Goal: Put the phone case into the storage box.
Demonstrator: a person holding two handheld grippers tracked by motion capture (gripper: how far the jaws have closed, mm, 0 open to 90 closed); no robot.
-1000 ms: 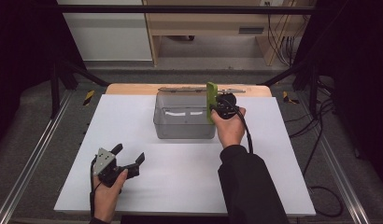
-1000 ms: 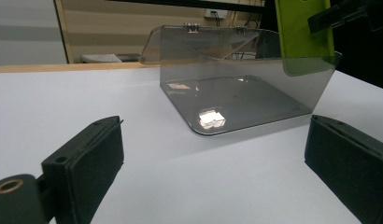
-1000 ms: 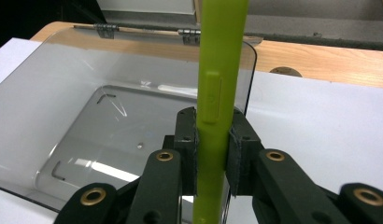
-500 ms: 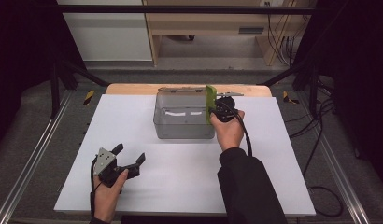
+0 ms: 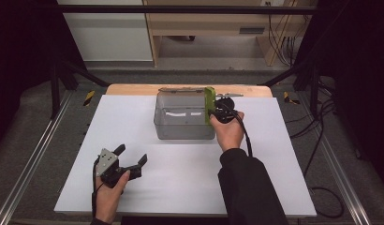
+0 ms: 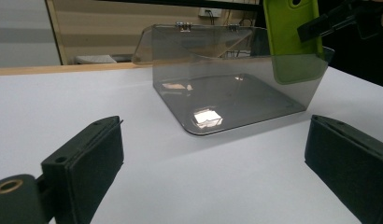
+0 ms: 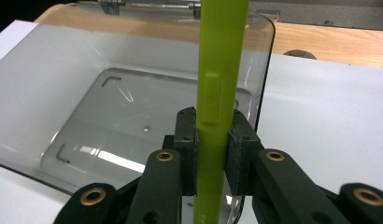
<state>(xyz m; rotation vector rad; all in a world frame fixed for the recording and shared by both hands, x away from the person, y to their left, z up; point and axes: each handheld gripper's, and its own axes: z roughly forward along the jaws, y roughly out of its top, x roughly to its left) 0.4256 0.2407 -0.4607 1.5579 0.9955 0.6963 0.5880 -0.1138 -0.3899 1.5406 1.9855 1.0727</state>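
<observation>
Green phone case [image 7: 221, 70]: thin, rigid-looking plastic, lime green, smooth matt surface, rounded corners, raised oblong button moulding along one edge; in the right gripper view standing on edge up the centre of the frame, clamped between two black pads; in the left gripper view at upper right [image 6: 292, 37], flat face showing, lower end dipping behind the box's right wall; in the high view just right of centre [image 5: 209, 104], upright at the box's right wall.

Right gripper [image 7: 213, 140]: black, angular jaws with brass-coloured pivot bushings; closed tight on the phone case, pads pressing both faces; held in a hand [image 5: 227, 129] with dark sleeve, centre right of the high view; black cable trailing down from it.

Clear box [image 5: 183, 117]: transparent smoke-tinted plastic, rectangular with rounded corners, glossy, reflecting ceiling light on the floor; lid thrown back on two small metal hinges [image 7: 147, 5] at the far edge; centre of the high view.

Left gripper [image 5: 129, 157]: black jaws, flat rubbery pads, grey three-cornered plate on top; jaws wide apart, nothing between them; lower left of the high view, well apart from the box; pads [image 6: 87, 163] at the lower corners of the left gripper view.

Table [image 5: 134, 122]: flat white matt sheet over a pale wooden top, wood showing along the far edge.
</observation>
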